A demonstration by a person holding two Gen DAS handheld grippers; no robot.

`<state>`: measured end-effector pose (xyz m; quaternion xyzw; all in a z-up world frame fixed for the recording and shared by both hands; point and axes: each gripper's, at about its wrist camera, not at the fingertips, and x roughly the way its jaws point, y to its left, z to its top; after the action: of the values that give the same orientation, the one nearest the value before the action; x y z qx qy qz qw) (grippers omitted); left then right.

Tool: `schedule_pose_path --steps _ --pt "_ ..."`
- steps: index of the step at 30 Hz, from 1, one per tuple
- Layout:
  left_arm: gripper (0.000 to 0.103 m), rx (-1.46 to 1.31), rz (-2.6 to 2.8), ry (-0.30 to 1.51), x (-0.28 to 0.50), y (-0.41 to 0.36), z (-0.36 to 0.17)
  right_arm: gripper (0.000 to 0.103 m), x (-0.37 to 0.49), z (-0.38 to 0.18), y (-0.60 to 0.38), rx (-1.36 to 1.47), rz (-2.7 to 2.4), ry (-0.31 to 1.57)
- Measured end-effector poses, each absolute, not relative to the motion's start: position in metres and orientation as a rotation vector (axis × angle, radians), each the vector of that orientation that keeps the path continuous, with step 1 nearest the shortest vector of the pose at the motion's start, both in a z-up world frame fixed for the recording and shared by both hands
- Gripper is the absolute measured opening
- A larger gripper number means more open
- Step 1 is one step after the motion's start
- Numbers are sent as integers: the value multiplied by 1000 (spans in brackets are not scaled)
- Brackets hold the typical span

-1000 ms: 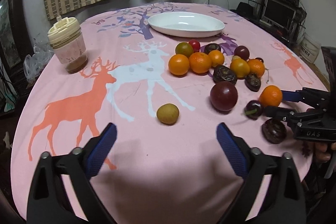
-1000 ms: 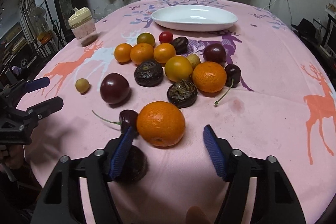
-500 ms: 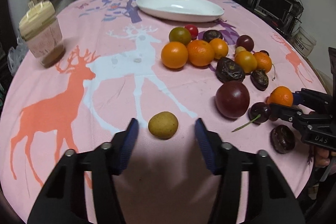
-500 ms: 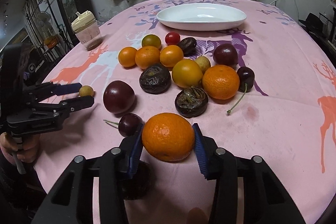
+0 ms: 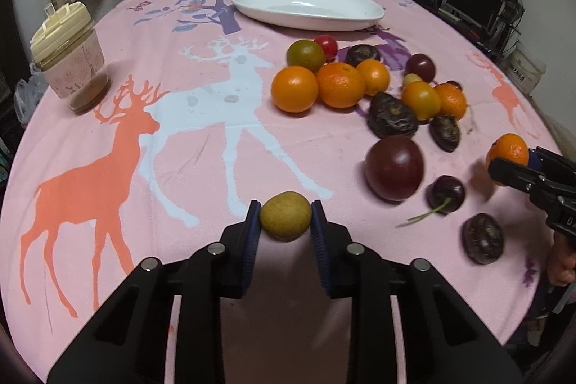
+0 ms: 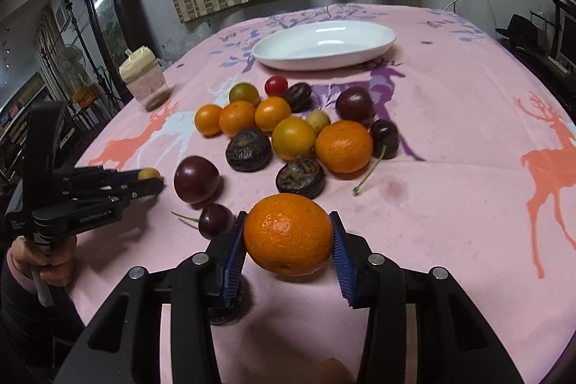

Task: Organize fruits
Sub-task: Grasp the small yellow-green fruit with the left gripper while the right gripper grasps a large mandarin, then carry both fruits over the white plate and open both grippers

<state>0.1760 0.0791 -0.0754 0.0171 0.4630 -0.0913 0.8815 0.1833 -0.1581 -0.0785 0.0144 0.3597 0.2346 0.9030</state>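
Note:
My left gripper [image 5: 285,220] is shut on a small yellow-brown fruit [image 5: 285,216] that rests on the pink deer cloth. My right gripper [image 6: 288,240] is shut on an orange [image 6: 288,234], held a little above the cloth; the left wrist view shows this orange [image 5: 507,150] at the far right. Between the grippers lie a big dark plum [image 5: 394,168], a cherry [image 5: 445,193] and a wrinkled dark fruit [image 5: 482,238]. Farther back sits a cluster of oranges [image 6: 237,117], dark fruits and a red tomato [image 6: 276,85]. The empty white dish [image 6: 387,44] stands behind them.
A jar with a cream lid [image 5: 68,60] stands at the cloth's left side. The table edge curves close on both sides. Shelves with a monitor [image 5: 471,0] stand past the right edge. A person's hand [image 6: 43,261] grips the left tool's handle.
My left gripper has come forward around the small yellow-brown fruit and shut on it. My right gripper has shut on the orange and raised it slightly.

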Motion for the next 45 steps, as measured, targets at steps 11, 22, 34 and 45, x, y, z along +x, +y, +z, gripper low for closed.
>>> schedule_pose_path --steps 11,22,34,45 --pt "27 116 -268 784 235 42 27 44 271 -7 -160 33 455 661" --pt "28 85 -219 955 447 21 -24 44 474 -34 -115 -16 385 896" --pt "81 89 -138 953 460 39 -44 63 469 -38 -103 -89 396 864" --pt "95 137 -122 818 290 50 -4 75 253 -25 -143 -136 524 730"
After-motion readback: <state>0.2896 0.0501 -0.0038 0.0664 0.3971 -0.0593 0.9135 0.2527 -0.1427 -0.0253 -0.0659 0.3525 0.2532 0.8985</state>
